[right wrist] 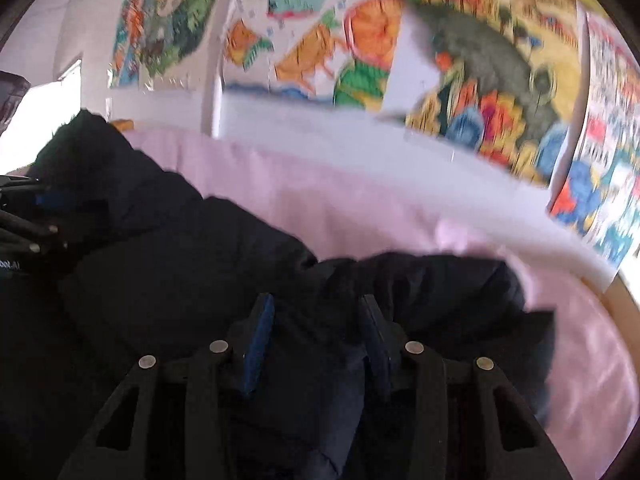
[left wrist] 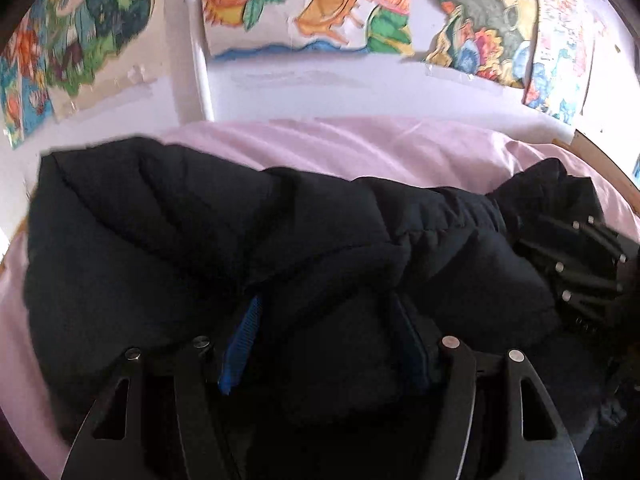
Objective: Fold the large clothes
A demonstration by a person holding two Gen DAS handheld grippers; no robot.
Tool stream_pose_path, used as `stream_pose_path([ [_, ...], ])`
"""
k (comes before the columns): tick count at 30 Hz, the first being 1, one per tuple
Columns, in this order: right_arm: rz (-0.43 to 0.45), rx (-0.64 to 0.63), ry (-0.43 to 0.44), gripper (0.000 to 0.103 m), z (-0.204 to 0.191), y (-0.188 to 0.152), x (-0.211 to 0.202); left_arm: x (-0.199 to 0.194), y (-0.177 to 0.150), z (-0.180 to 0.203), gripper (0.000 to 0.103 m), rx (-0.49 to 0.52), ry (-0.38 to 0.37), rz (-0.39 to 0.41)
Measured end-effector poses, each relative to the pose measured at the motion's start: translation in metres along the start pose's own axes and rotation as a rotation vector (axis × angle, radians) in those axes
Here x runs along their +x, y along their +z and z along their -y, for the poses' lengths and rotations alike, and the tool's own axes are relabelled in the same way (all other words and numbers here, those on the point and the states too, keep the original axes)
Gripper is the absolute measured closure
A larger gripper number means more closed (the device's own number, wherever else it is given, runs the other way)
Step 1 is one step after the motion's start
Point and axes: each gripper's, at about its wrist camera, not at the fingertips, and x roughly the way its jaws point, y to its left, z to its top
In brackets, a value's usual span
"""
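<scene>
The black quilted puffer jacket (left wrist: 208, 232) lies bunched on the pale pink bed sheet (left wrist: 360, 148), its long axis running left to right across the sheet, below the wall of bright cartoon posters (left wrist: 320, 8). At the jacket's left half, the left gripper (left wrist: 326, 344) sits low over the padding, its blue-padded fingers (left wrist: 240, 344) parted with a puffed fold bulging between them; the pads do not visibly pinch it, so I read it as released. Towards the jacket's right end, the right gripper (right wrist: 316, 340) hovers over a dark rolled part, its fingers (right wrist: 258, 344) apart too, the fabric between them not plainly squeezed. That end of the jacket tapers away ahead of the right gripper, probably a sleeve, so the right hand seems nearer for folding it inward, while the left could steady the body.
</scene>
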Motion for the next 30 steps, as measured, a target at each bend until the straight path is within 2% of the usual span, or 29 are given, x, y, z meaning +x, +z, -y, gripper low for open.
stream_pose_path([
  [4, -0.029, 0.018, -0.007, 0.063, -0.002, -0.014, 0.021, 0.016, -0.003, -0.003, 0.041, -0.012, 0.002, -0.019],
  [7, -0.005, 0.012, -0.012, 0.063, -0.003, -0.014, 0.014, -0.009, -0.001, -0.008, 0.042, -0.042, -0.034, 0.014],
  [11, 0.120, 0.064, 0.015, 0.061, 0.014, -0.008, -0.023, -0.070, 0.010, -0.014, 0.042, -0.032, -0.096, 0.198],
  [13, 0.160, 0.093, 0.008, 0.061, 0.023, 0.000, -0.034, -0.085, 0.024, -0.017, 0.042, -0.024, -0.074, 0.256],
  [14, 0.185, 0.103, -0.020, 0.061, 0.028, 0.006, -0.041, -0.087, 0.034, -0.019, 0.042, -0.019, -0.038, 0.275],
  [15, 0.201, 0.110, -0.030, 0.061, 0.031, 0.011, -0.044, -0.084, 0.040, -0.021, 0.042, -0.020, -0.006, 0.276],
  [17, 0.224, 0.134, -0.074, 0.061, 0.040, 0.020, -0.050, -0.068, 0.050, -0.034, 0.042, -0.059, 0.074, 0.226],
  [21, 0.165, 0.118, -0.135, 0.061, 0.050, 0.024, -0.032, -0.034, 0.043, -0.062, 0.042, -0.175, 0.139, 0.109],
  [24, 0.076, 0.190, -0.099, 0.061, 0.065, 0.010, -0.012, -0.022, 0.033, -0.075, 0.042, -0.228, 0.115, 0.091],
  [27, 0.026, 0.241, -0.065, 0.061, 0.073, 0.001, 0.002, -0.009, 0.026, -0.075, 0.042, -0.217, 0.140, 0.079],
  [30, 0.004, 0.259, -0.059, 0.061, 0.073, -0.010, 0.011, -0.001, 0.020, -0.081, 0.042, -0.253, 0.106, 0.071],
])
